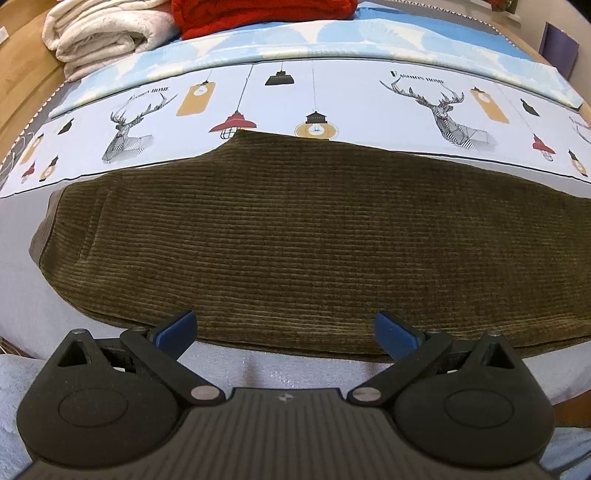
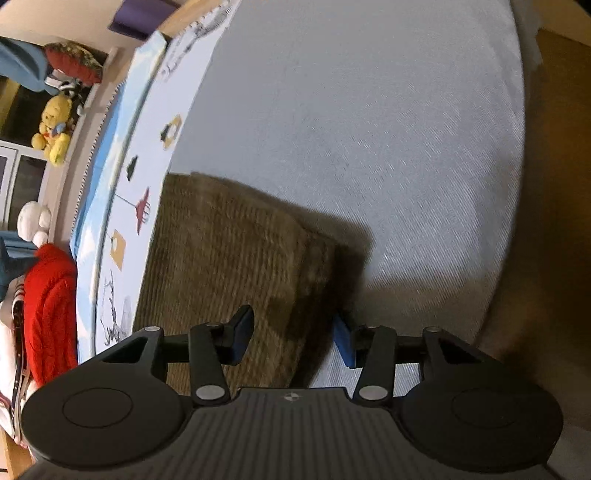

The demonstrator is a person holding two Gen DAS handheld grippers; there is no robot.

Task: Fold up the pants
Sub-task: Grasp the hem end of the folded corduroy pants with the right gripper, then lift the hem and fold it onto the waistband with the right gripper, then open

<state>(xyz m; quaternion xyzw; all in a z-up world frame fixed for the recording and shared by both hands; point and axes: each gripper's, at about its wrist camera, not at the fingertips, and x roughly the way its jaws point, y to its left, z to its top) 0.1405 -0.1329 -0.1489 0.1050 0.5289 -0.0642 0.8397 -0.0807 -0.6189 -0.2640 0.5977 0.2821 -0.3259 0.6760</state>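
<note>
Olive-brown corduroy pants (image 1: pixel 303 236) lie flat on a bed, on a pale grey sheet (image 1: pixel 22 280), folded lengthwise into one long band that runs left to right across the left wrist view. The waistband end sits at the left, with a lighter brown lining showing at its edge; the far right end runs out of that view. The upper edge of the pants overlaps a white printed cloth (image 1: pixel 332 99) with deer heads and hanging lamps, and beyond that lies a light blue patterned strip. The left hand-held gripper (image 1: pixel 285 326) hangs just above the near long edge of the pants, its blue-padded fingers (image 1: pixel 177 328) spread wide and holding nothing. In the right wrist view the leg end of the pants (image 2: pixel 229 266) shows as a squared corner with stacked layers along its edge, a dark shadow falling beside it on the sheet. The right hand-held gripper (image 2: pixel 293 332) is spread too, with one blue pad over the corduroy and the other over the sheet just past the edge; whether either pad touches fabric cannot be told, the view being blurred. At the head of the bed rest a folded cream blanket (image 1: pixel 103 33) and a red knit (image 1: pixel 258 14). A yellow plush bear (image 2: pixel 53 129) sits off the bed by the wall.
</note>
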